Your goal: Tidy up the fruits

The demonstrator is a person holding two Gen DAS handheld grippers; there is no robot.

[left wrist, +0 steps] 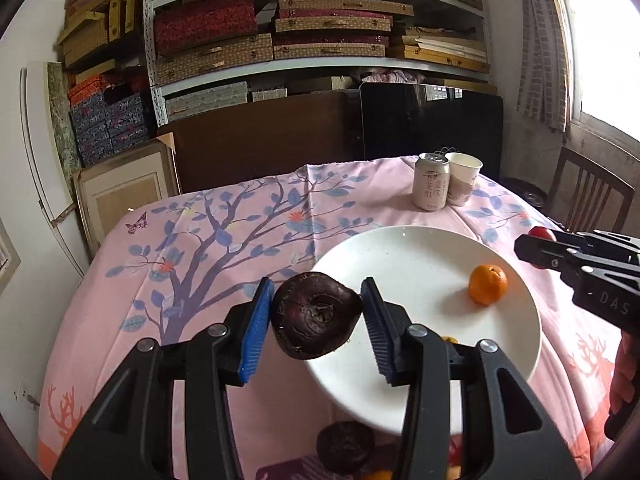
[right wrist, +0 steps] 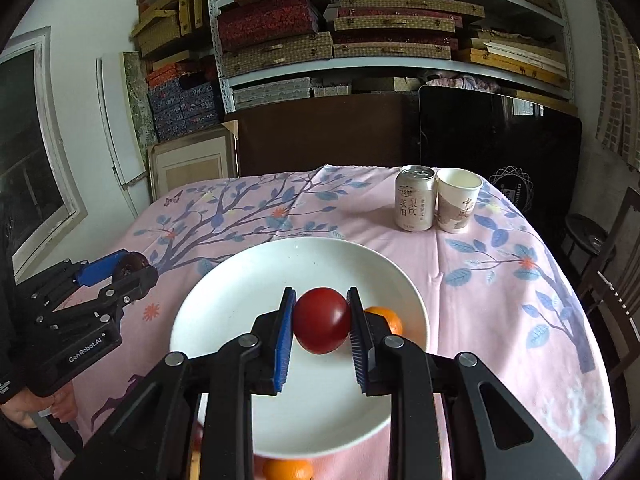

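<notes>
The left tongs grip a dark purple mangosteen above the white plate's left rim. The right tongs are clamped on a red tomato-like fruit over the plate's middle. One mandarin already lies on the plate; another mangosteen and mandarin wait near the worktop's near edge. Judging by that, the sorting is partway. Both tongs point forward, tilted slightly down.

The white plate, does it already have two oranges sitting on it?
No, only one orange lies on the white plate; the dark purple fruit is held in the left tongs over the plate's rim.
</notes>
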